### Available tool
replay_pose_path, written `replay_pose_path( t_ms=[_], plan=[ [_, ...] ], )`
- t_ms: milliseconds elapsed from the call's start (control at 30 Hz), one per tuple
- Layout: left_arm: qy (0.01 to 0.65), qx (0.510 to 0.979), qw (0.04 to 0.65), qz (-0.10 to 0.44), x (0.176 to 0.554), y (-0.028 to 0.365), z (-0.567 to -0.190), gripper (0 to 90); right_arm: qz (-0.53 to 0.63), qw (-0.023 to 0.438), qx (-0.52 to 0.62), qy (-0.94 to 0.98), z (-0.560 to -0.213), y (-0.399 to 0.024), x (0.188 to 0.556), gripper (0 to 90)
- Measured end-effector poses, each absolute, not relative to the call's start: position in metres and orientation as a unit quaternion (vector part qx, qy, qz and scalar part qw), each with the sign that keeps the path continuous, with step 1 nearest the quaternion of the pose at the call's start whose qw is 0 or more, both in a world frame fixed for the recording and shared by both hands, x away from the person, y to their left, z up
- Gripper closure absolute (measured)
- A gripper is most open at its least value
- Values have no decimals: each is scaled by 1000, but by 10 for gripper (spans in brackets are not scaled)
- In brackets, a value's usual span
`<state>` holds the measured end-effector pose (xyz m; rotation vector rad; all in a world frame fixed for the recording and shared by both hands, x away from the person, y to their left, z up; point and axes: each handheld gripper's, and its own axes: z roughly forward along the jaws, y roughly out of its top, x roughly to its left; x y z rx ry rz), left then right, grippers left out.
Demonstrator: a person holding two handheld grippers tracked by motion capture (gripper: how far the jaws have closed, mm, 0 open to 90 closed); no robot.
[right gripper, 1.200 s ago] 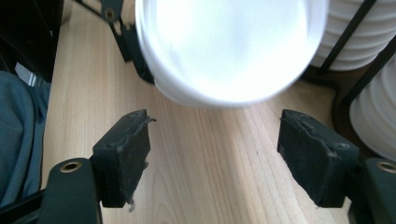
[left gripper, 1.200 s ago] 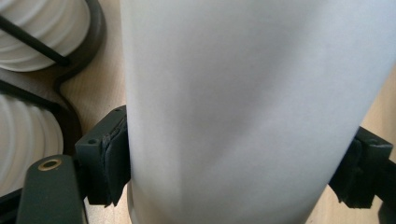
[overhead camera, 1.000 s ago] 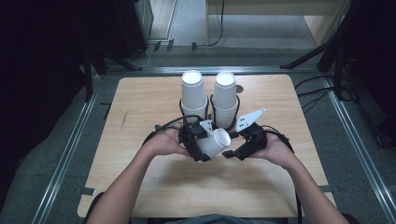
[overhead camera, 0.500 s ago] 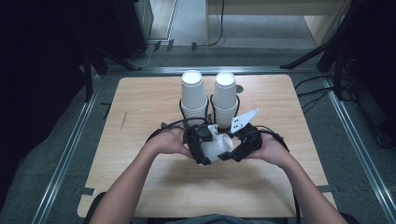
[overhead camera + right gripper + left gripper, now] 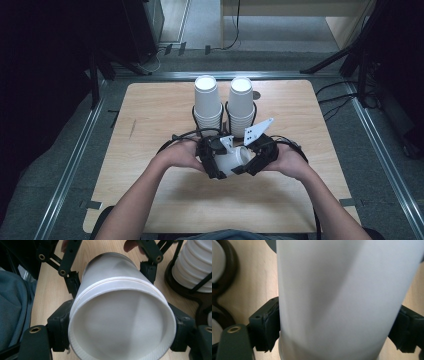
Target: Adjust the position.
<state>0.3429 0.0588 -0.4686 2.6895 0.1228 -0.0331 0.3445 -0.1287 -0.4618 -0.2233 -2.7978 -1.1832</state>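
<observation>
White paper cups (image 5: 233,161), nested and lying on their side, sit between our two tools just in front of the two cup stacks (image 5: 224,102) at the back of the wooden tabletop (image 5: 150,115). We take the stacks as our landmark: the held cups hover on our side of them, low over the board. Our left tool (image 5: 214,161) is clenched around the cup wall, pads pressed on both flanks in the left gripper view, its jaws having just eased wider. Our right tool (image 5: 254,159) clamps the rim end (image 5: 120,325), jaws having just closed a touch, open mouth facing its camera. A seam line near the rim suggests one cup seated inside another. We judge this as the separating step. Next we need a steady pull apart along the cups' axis, left holding firm, right drawing away without crushing the rim.
</observation>
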Motion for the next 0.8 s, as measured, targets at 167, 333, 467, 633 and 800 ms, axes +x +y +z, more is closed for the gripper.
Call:
replay_pose_path(
  t_ms=[167,333,467,633,800],
  plan=[
    [73,968,241,-2,344,63,-467,0,-394,42,-84,-915,-459,-135,347,234],
    [100,959,265,5,347,70,-465,0,-400,38,-91,-911,-456,-142,347,233],
    [108,954,278,11,346,75,-463,0,-403,33,-96,-909,-454,-148,349,232],
    [121,943,311,6,348,83,-463,0,-407,32,-102,-907,-452,-154,349,232],
    [128,938,322,2,347,87,-465,0,-413,33,-106,-904,-451,-157,350,231]
  ],
)
